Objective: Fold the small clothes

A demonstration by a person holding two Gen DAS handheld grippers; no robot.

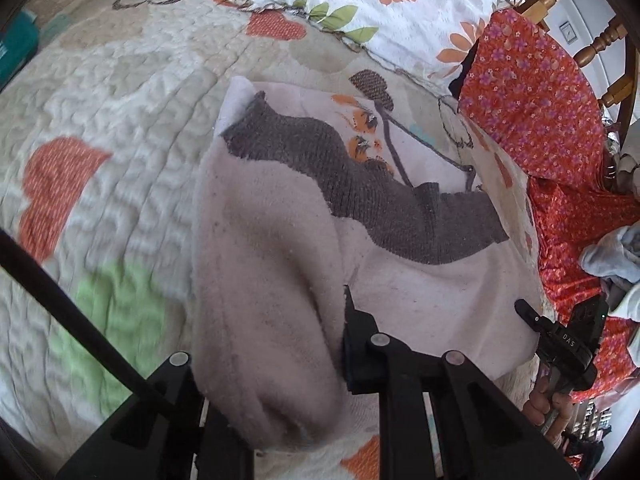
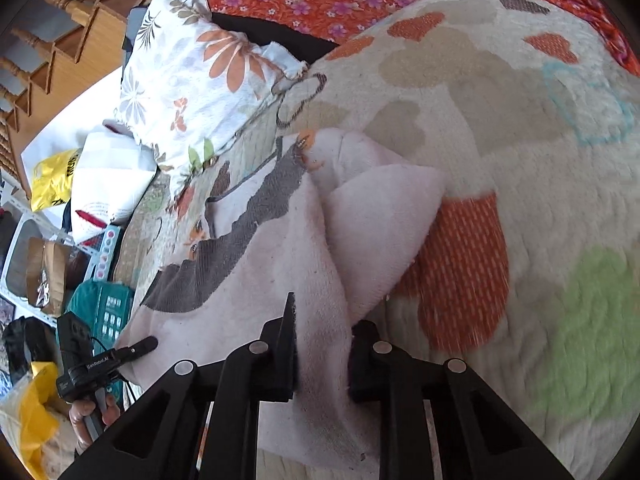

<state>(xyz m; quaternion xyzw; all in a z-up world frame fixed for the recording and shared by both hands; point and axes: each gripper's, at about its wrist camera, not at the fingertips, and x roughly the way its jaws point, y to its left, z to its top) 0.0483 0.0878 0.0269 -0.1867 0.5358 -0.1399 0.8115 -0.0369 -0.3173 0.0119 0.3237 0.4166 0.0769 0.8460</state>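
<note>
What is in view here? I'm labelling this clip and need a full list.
garment: one, pale pink with grey band, on the quilt, held at both near corners
quilt: one, cream with orange and green patches, under the garment
pillow: one, white floral, beyond the garment
red cloth: one, red floral, beside the quilt
yellow bag: one, on the floor
left tongs: black, shut on garment
right tongs: black, shut on garment

Each camera sits just behind its own jaws, looking steeply down and close at the quilted bed (image 1: 120, 92). Both views share the pale garment (image 1: 260, 240), floral pillow (image 2: 192, 72) and red flowered cloth (image 1: 536, 96), seen from opposite sides.
</note>
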